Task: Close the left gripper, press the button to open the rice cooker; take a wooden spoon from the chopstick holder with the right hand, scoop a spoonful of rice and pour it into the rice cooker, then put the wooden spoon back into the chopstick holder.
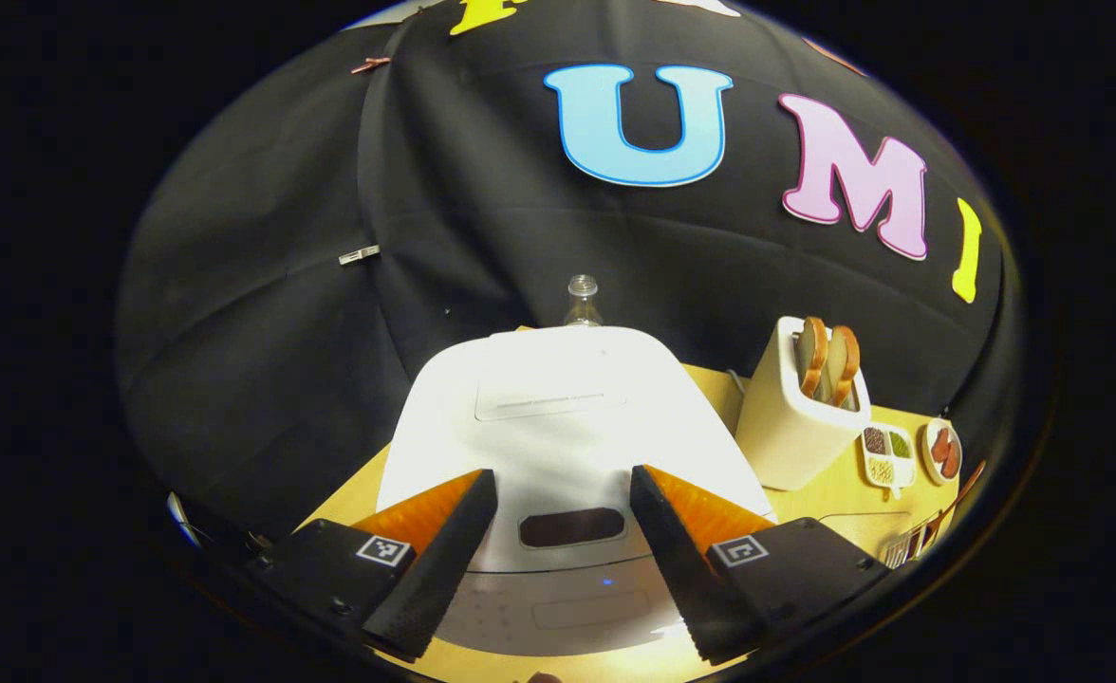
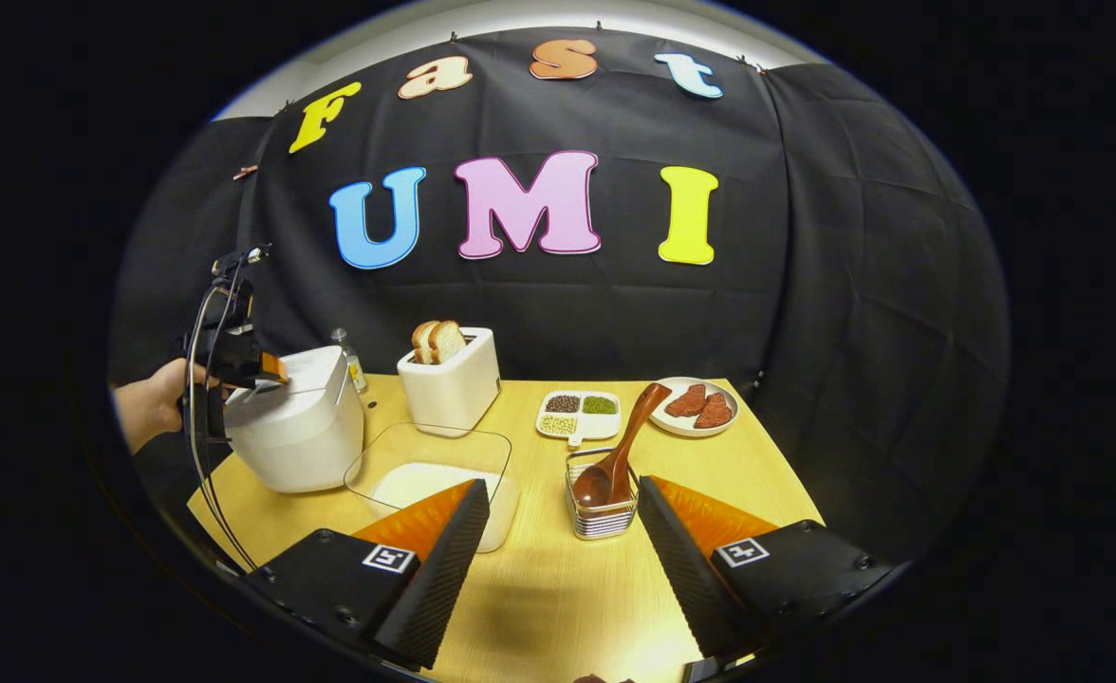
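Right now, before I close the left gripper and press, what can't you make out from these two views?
- Rice cooker button: left gripper view, glare washes out the lid.
- Rice in the clear dish: right gripper view, the right gripper finger covers its near corner.
- Wooden spoon bowl: right gripper view, behind the chopstick holder wires.
- Divided dish contents: left gripper view, too small.

Right gripper (image 2: 563,560) hovers over table (image 2: 757,474), fingers spread. Wooden spoon (image 2: 620,451) leans in chopstick holder (image 2: 602,507). Left gripper (image 2: 269,368) on rice cooker (image 2: 297,432) lid.
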A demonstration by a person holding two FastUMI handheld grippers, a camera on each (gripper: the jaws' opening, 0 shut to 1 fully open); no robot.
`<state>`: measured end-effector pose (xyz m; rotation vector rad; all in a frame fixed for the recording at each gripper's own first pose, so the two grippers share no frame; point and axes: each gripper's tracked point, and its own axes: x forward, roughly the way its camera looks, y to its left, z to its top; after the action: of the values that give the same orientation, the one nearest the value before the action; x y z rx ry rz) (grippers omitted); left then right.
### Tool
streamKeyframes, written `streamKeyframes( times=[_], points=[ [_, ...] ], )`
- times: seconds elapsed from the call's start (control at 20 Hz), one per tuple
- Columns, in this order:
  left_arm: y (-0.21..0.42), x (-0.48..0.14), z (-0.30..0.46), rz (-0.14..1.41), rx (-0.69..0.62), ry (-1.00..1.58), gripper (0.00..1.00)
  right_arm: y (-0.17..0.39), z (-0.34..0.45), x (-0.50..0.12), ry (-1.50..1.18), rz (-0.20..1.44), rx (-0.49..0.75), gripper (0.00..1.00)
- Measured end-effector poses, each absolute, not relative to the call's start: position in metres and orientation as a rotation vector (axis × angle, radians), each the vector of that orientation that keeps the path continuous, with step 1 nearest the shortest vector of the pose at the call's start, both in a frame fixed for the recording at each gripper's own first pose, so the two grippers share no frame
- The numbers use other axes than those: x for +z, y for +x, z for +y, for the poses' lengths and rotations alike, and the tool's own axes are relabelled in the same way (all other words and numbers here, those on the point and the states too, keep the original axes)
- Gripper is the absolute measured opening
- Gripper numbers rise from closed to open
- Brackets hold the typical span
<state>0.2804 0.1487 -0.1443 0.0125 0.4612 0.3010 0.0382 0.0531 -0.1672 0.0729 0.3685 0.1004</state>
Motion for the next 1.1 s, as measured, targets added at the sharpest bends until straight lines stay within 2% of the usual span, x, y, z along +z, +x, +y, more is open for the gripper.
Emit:
streamKeyframes(
  times=[0.6, 0.85, 1.1],
  points=[
    [0.268, -0.139, 0.138, 0.446, 0.274, -0.003, 0.99, 0.055, 0.022, -0.186, 0.109, 0.380, 0.160, 0.99],
    [0.215, -0.075, 0.113, 0.243, 0.257, -0.082, 0.96, 0.066, 0.006, -0.167, 0.121, 0.328, 0.162, 0.99],
    [0.145, -0.006, 0.080, 0.080, 0.167, -0.034, 0.95, 0.054, -0.021, -0.100, 0.112, 0.197, 0.071, 0.98]
  ],
)
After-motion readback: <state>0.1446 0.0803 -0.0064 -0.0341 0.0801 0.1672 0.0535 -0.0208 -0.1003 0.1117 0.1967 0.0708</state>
